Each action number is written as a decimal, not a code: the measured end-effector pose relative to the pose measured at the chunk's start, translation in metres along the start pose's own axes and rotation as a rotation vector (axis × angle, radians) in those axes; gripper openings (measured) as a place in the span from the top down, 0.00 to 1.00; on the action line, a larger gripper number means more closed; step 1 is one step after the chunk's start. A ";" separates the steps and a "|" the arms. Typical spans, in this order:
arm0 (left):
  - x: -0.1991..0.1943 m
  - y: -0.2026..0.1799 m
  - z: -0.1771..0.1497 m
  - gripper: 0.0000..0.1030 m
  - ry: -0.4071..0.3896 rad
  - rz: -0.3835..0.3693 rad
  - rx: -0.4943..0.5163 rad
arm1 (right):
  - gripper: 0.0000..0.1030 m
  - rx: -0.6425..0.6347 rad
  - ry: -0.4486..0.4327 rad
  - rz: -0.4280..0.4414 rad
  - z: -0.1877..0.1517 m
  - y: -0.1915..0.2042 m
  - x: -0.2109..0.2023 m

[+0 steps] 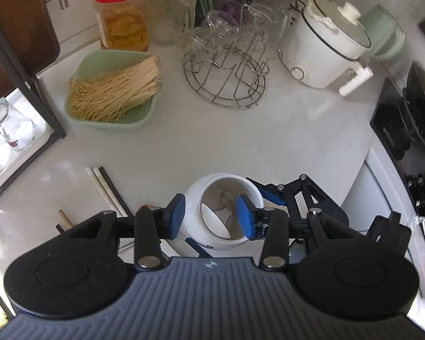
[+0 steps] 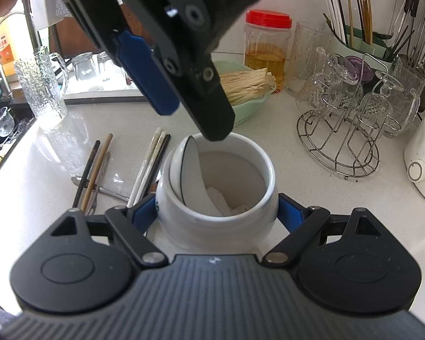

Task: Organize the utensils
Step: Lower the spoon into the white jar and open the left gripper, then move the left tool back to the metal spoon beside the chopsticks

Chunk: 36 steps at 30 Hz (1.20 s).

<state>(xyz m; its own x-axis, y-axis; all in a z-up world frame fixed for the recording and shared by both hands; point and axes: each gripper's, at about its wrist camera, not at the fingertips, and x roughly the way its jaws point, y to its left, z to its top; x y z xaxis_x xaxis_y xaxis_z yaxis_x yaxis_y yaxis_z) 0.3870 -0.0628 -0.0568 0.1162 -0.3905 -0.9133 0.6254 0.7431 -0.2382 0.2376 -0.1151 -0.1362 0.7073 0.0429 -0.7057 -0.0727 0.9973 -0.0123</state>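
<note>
Nearest the left wrist camera, the left gripper (image 1: 211, 216) hangs steeply over a white jar (image 1: 222, 212) on the worktop (image 1: 269, 136), its jaws partly apart, one blue pad outside the jar's wall and the other over its mouth, pressing on nothing that shows. A white ceramic spoon (image 1: 216, 222) leans inside the jar. Chopsticks (image 1: 107, 189) lie on the worktop to the left of the jar; farther back sit a green basket (image 1: 110, 90) of pale strands, a red-lidded container (image 1: 121, 14) and a wire rack (image 1: 226, 79) with glasses. From the right wrist camera, the right gripper (image 2: 216, 215) clasps the jar (image 2: 216, 198) by its sides, both blue pads against the wall. The left gripper (image 2: 197, 104) reaches down from above, its tip just over the rim beside the spoon (image 2: 188, 170); whether it touches the spoon is hard to tell. Chopsticks (image 2: 151, 167) and a metal spoon (image 2: 99, 188) lie left of the jar.
</note>
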 end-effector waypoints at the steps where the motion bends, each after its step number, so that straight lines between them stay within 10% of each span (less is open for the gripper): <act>1: -0.002 0.002 -0.002 0.55 -0.009 -0.003 -0.015 | 0.12 0.000 0.000 0.000 0.000 0.000 0.000; 22: -0.064 0.004 -0.054 0.53 -0.300 0.135 -0.146 | 0.12 -0.010 -0.002 0.013 0.001 0.001 0.000; 36: -0.053 0.042 -0.120 0.53 -0.325 0.181 -0.366 | 0.12 -0.008 -0.023 0.018 -0.003 0.001 -0.001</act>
<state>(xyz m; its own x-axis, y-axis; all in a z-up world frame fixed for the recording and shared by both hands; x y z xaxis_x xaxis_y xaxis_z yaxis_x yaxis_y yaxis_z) 0.3142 0.0541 -0.0579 0.4678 -0.3435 -0.8144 0.2690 0.9330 -0.2390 0.2351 -0.1146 -0.1375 0.7218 0.0620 -0.6893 -0.0911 0.9958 -0.0059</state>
